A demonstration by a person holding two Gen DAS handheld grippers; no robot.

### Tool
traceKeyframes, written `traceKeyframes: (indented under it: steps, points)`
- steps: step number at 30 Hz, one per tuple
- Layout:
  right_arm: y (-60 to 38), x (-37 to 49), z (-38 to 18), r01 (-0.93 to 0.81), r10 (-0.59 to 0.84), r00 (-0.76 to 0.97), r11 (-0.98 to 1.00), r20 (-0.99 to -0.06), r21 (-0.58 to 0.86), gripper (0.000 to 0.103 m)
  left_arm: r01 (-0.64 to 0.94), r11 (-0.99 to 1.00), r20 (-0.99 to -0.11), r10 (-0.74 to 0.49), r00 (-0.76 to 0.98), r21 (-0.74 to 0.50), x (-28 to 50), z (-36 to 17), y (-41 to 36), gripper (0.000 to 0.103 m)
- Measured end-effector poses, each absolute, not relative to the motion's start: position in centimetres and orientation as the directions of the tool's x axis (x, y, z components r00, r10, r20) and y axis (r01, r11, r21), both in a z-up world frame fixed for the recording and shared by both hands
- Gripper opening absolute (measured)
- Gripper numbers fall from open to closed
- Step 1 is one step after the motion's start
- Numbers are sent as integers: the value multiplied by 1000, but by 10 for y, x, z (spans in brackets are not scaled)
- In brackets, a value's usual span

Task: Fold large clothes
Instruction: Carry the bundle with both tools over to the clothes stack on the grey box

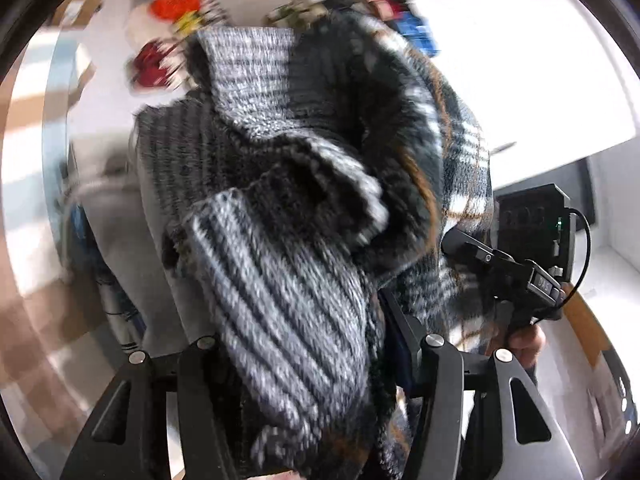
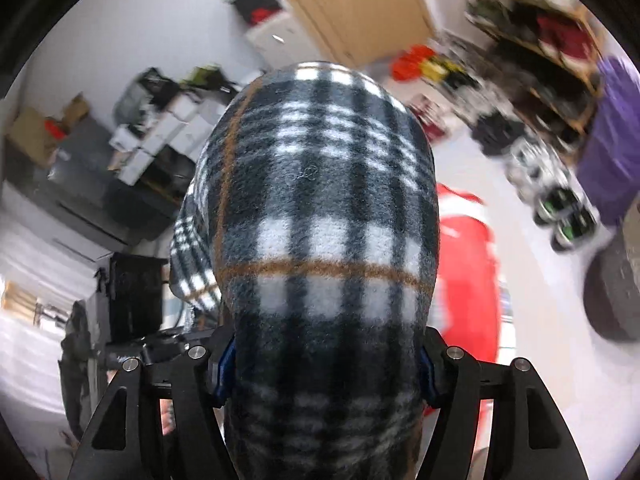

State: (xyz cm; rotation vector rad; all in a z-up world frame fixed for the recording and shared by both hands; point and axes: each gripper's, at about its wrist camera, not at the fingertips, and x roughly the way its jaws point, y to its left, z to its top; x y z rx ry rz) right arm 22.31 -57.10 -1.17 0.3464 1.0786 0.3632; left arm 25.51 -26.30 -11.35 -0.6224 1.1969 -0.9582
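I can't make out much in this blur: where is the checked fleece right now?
The checked fleece fills the middle of the right wrist view, bunched between that gripper's jaws, with a red garment behind on its right. In the left view it hangs beside a grey knit.

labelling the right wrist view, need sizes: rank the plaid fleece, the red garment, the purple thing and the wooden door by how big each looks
1. plaid fleece, though it lies right against the lens
2. wooden door
3. red garment and purple thing: alike, both cut off, not ranked
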Motion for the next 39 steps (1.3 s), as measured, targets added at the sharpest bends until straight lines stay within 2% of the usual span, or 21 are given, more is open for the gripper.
traceKeyframes:
  steps: [2,5,8,9,14,16,18,20,22,23,25,27,29,30,32,36,39]
  points:
    - [-599,234,-50,-43,458,397,875,-795,483,75,269,490,-488,-869,82,-829,259,-134,-271,51]
    - [-615,233,-58,-40,521,436,826,-734,562,81,296,466,-457,-883,104,-834,258,-137,-248,56]
    - [-615,232,-56,-52,456,458,870,-763,489,96,312,491,-486,-868,101,-813,246,-135,-208,56]
    - [-612,229,-55,-49,439,454,881,-775,470,96,323,508,-500,-858,115,-798,247,-128,-206,56]
    - [-605,222,-31,7,323,501,926,-803,377,96,393,638,-558,-770,310,-662,246,-77,-178,56]
    - [-598,212,-15,25,238,561,953,-793,303,96,436,650,-526,-760,382,-622,247,-52,-169,56]
    - [-594,197,4,49,138,640,974,-756,220,96,472,652,-509,-758,407,-594,246,-36,-180,57]
    - [-582,171,23,27,76,749,989,-658,145,97,548,623,-497,-780,380,-558,244,-24,-208,57]
    - [-569,146,33,-55,112,815,992,-569,116,98,628,587,-488,-799,350,-511,236,-18,-230,57]
    - [-564,138,31,-95,147,818,988,-556,122,97,656,575,-495,-802,334,-489,236,-15,-247,57]
    - [-556,132,20,-149,195,801,981,-567,127,96,657,593,-545,-777,316,-464,247,-28,-274,57]
    - [-549,134,-1,-160,190,763,982,-618,104,83,613,628,-612,-740,280,-479,267,-52,-284,57]
    - [-547,143,-23,-142,153,719,987,-678,72,81,548,669,-674,-700,236,-503,285,-75,-286,56]
    - [-548,145,-33,-124,118,716,991,-688,41,80,518,667,-667,-710,226,-535,291,-86,-284,56]
    - [-554,151,-53,-123,158,685,987,-711,100,81,499,659,-637,-730,246,-563,296,-94,-275,56]
    - [-559,151,-61,-127,191,690,981,-699,143,81,435,643,-616,-756,223,-631,312,-115,-273,55]
    - [-561,148,-57,-121,185,696,983,-694,140,81,469,672,-643,-724,252,-573,305,-101,-281,56]
